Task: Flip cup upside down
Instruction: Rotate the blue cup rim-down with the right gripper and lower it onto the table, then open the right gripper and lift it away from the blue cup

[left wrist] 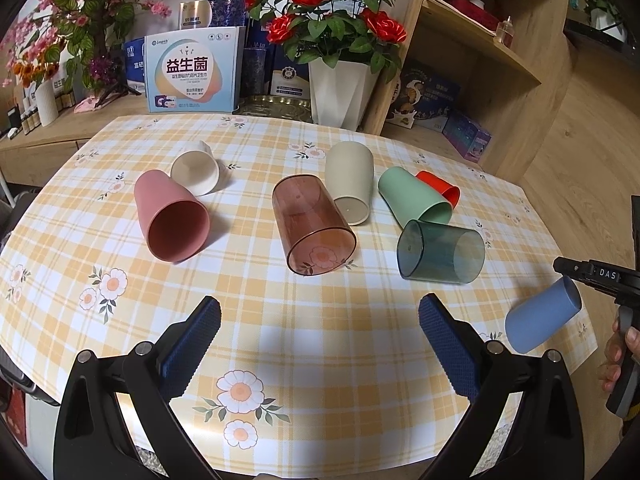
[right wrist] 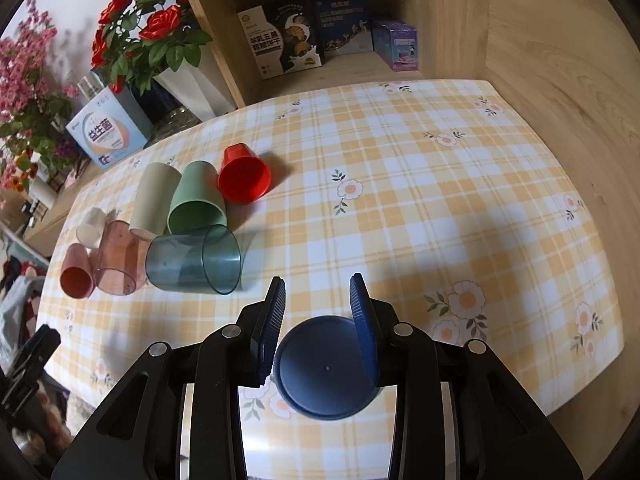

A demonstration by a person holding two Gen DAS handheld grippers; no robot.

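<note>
Meanwhile, right gripper (right wrist: 318,294) fingers pinching blue cup (right wrist: 326,376); left gripper (left wrist: 320,320) fingers spread.

The green cup (left wrist: 412,200) hides most of the red cup (left wrist: 440,189).

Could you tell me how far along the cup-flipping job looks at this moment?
Done: no cup stands upside down yet. In hand: the right claw grips the blue cup, its base facing the camera. Left: seven cups lie on their sides on the tablecloth, among them the pink cup and teal cup. The left claw is open with nothing between its fingers.
</note>
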